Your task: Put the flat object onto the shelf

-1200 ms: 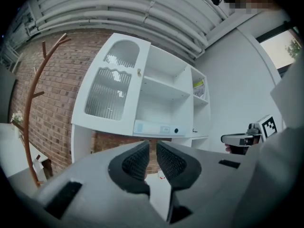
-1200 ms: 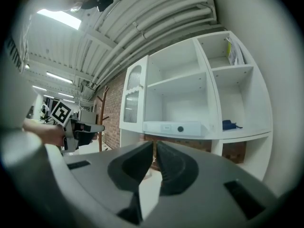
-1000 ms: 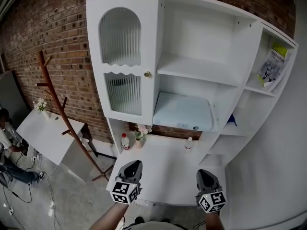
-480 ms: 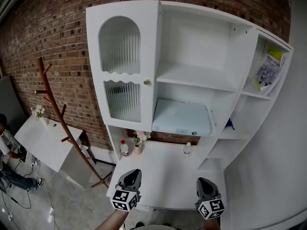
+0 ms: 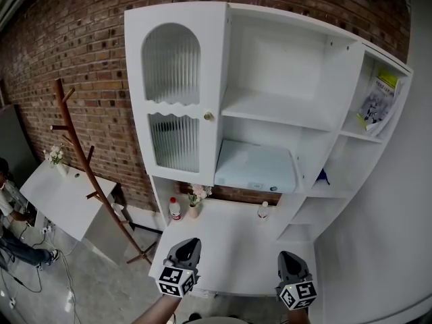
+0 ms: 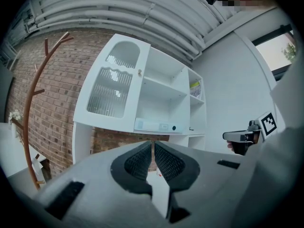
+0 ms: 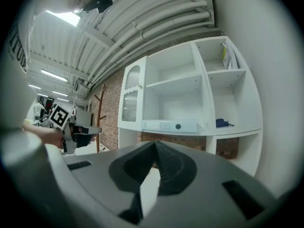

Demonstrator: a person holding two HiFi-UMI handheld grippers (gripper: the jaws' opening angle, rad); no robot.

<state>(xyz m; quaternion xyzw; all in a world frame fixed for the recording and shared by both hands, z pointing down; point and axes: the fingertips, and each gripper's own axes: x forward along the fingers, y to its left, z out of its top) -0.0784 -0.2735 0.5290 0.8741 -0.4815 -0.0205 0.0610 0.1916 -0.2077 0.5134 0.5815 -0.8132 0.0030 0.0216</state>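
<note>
1. On the low middle shelf [image 5: 306, 178] of the white cabinet [image 5: 217, 59], just above the counter [image 5: 229, 238], the flat object [image 5: 256, 166] lay flat, its long axis running left to right.
2. It sat far beyond and above both tongs, across the counter.
3. The left tongs [image 5: 188, 243] and right tongs [image 5: 286, 255] were each pressed together, pinching nothing, at the counter's near edge.
4. The right tongs looked slightly nearer to it.

White shelf unit [image 5: 273, 106] against brick wall [image 5: 81, 39], flat box [image 5: 255, 167] on one shelf
</note>
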